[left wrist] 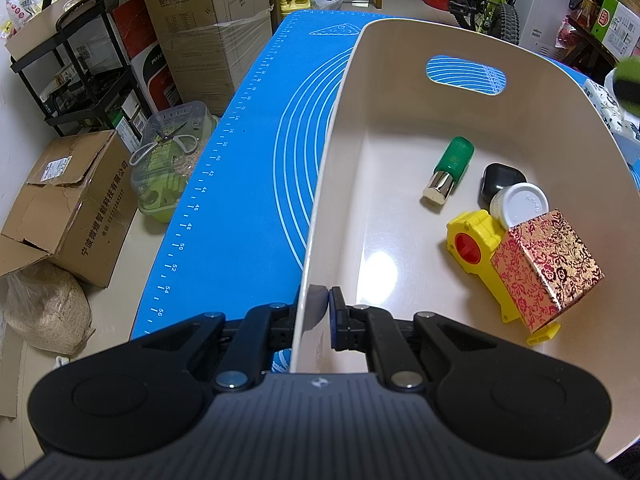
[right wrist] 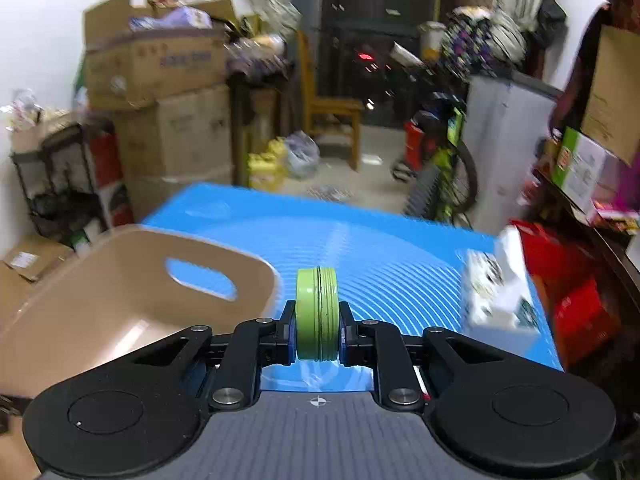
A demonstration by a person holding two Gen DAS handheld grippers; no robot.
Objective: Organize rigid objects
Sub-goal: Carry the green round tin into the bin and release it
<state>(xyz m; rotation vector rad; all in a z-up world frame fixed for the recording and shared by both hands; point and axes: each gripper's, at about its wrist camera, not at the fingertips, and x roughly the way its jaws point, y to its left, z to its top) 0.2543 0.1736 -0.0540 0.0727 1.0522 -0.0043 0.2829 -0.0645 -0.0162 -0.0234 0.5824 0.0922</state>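
Note:
My left gripper [left wrist: 320,312] is shut on the near left wall of a beige plastic bin [left wrist: 344,128] that stands on a blue mat [left wrist: 240,184]. Inside the bin lie a green bottle with a shiny cap [left wrist: 450,170], a black case [left wrist: 502,180], a white-lidded jar [left wrist: 520,204], a yellow toy with a red disc [left wrist: 478,246] and a red-and-gold patterned box [left wrist: 546,268]. My right gripper [right wrist: 318,330] is shut on a round green tin [right wrist: 317,314], held on edge above the mat [right wrist: 380,248], right of the bin [right wrist: 120,280]. That tin shows blurred at the left view's right edge [left wrist: 630,82].
A white patterned box [right wrist: 500,292] lies on the mat's right side. Cardboard boxes [left wrist: 72,204], a black shelf rack [left wrist: 76,76] and a clear container [left wrist: 172,160] crowd the floor left of the table. A wooden chair [right wrist: 328,108] and a bicycle [right wrist: 444,168] stand beyond.

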